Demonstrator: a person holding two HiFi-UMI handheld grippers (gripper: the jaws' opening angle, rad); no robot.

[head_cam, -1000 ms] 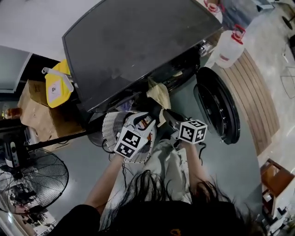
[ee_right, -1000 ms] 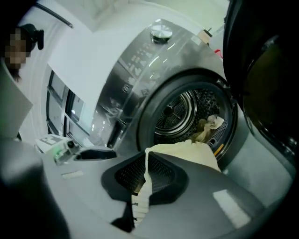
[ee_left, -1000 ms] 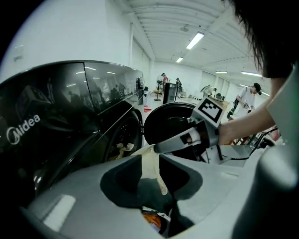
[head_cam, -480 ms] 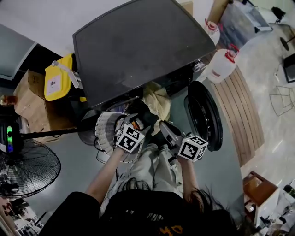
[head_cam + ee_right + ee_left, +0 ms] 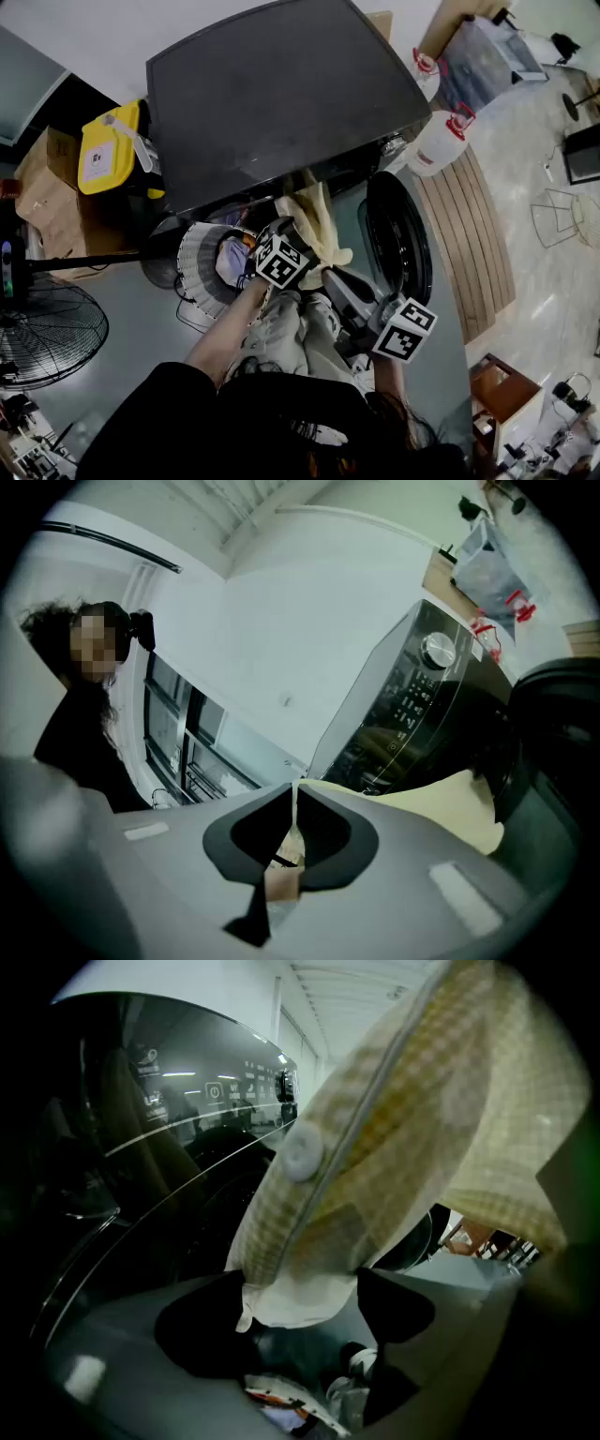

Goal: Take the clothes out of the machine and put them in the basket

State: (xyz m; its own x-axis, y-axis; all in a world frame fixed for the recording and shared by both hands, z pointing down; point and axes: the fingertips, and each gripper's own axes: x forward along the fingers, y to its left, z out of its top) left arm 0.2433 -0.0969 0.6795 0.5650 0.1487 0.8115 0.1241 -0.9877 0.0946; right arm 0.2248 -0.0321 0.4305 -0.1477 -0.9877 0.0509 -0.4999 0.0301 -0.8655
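A dark washing machine [image 5: 281, 94] stands with its round door [image 5: 398, 244] swung open. A pale yellow checked garment [image 5: 317, 220] hangs in front of the opening. My right gripper [image 5: 330, 278] is shut on a thin edge of this cloth [image 5: 441, 803], which trails off to the right of the jaws [image 5: 295, 803]. My left gripper [image 5: 284, 232] is beside the white basket [image 5: 192, 258], with jaws apart. In the left gripper view the garment [image 5: 375, 1147], with a white button, hangs down between those open jaws [image 5: 300, 1312]. Clothes [image 5: 291, 1405] lie in the basket below.
A yellow jug [image 5: 105, 150] and cardboard boxes [image 5: 42, 202] stand left of the machine. A floor fan [image 5: 47, 342] is at the lower left. White jugs with red caps [image 5: 436, 141] and a wooden platform [image 5: 473, 234] are on the right.
My right gripper has risen toward the camera with the yellow garment, drawing more of it out. My left gripper has shifted from over the basket toward the hanging cloth.
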